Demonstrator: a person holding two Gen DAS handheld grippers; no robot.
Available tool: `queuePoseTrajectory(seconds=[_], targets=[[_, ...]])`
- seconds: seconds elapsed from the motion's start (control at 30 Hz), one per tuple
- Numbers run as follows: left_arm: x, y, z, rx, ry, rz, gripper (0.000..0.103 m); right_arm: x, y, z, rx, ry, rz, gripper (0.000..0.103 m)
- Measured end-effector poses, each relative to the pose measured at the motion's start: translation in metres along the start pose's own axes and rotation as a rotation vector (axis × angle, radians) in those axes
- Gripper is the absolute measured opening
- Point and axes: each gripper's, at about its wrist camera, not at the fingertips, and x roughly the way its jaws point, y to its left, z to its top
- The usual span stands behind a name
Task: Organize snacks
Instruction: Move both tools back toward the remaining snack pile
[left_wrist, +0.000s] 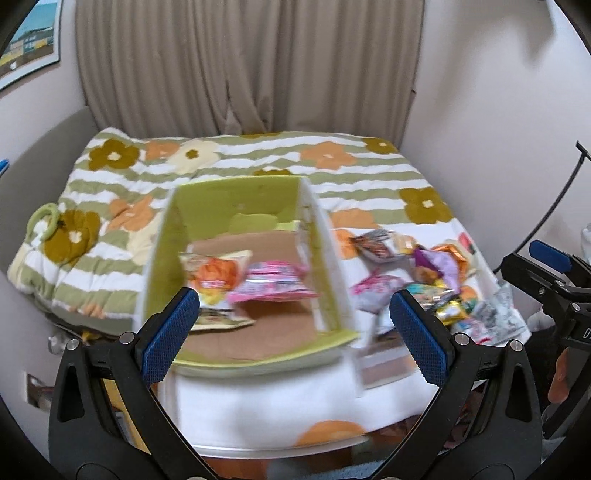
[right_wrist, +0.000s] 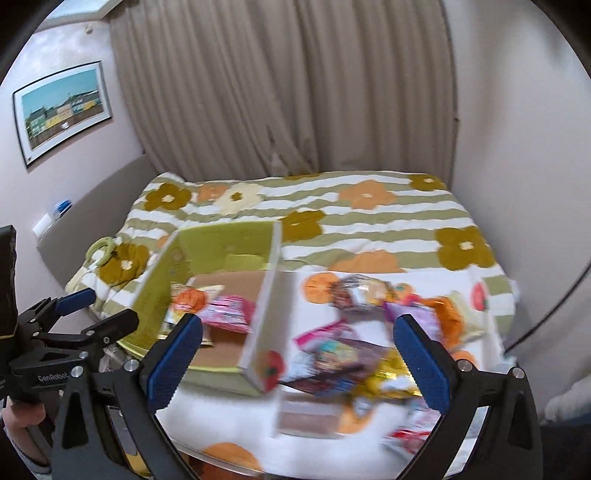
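Note:
A green box with a brown cardboard floor stands open on the bed; it also shows in the right wrist view. Inside lie an orange snack packet and a pink snack packet. A pile of loose snack packets lies on a white lid to the box's right, also seen in the right wrist view. My left gripper is open and empty above the box's near edge. My right gripper is open and empty above the box's right wall and the pile.
A floral striped blanket covers the bed. A green ring toy lies at the left. Beige curtains hang behind. A wall stands on the right. A framed picture hangs on the left.

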Motion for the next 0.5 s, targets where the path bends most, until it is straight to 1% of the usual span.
queuePoseTrajectory(seconds=[0.07, 0.13, 0.23, 0.27, 0.37, 0.43, 0.5], targets=[[0.000, -0.027, -0.003, -0.010, 0.000, -0.013, 0.102, -0.013, -0.026, -0.004, 0.010, -0.006, -0.027, 0.103], [-0.001, -0.046, -0.007, -0.017, -0.009, -0.030, 0.102, -0.027, -0.051, -0.008, 0.007, -0.013, -0.073, 0.103], [-0.001, -0.086, -0.015, -0.005, -0.012, -0.047, 0.102, -0.048, -0.088, -0.017, 0.012, -0.030, -0.124, 0.103], [0.000, -0.093, -0.017, -0.001, -0.009, -0.049, 0.102, -0.052, -0.097, -0.018, 0.015, -0.030, -0.133, 0.103], [0.007, -0.129, -0.028, 0.007, 0.017, -0.073, 0.102, -0.062, -0.130, -0.030, 0.035, -0.021, -0.151, 0.103], [0.013, -0.145, -0.034, 0.008, 0.035, -0.089, 0.102, -0.065, -0.147, -0.038, 0.042, -0.008, -0.160, 0.103], [0.025, -0.166, -0.043, 0.010, 0.072, -0.119, 0.102, -0.064, -0.163, -0.048, 0.041, 0.014, -0.170, 0.103]])
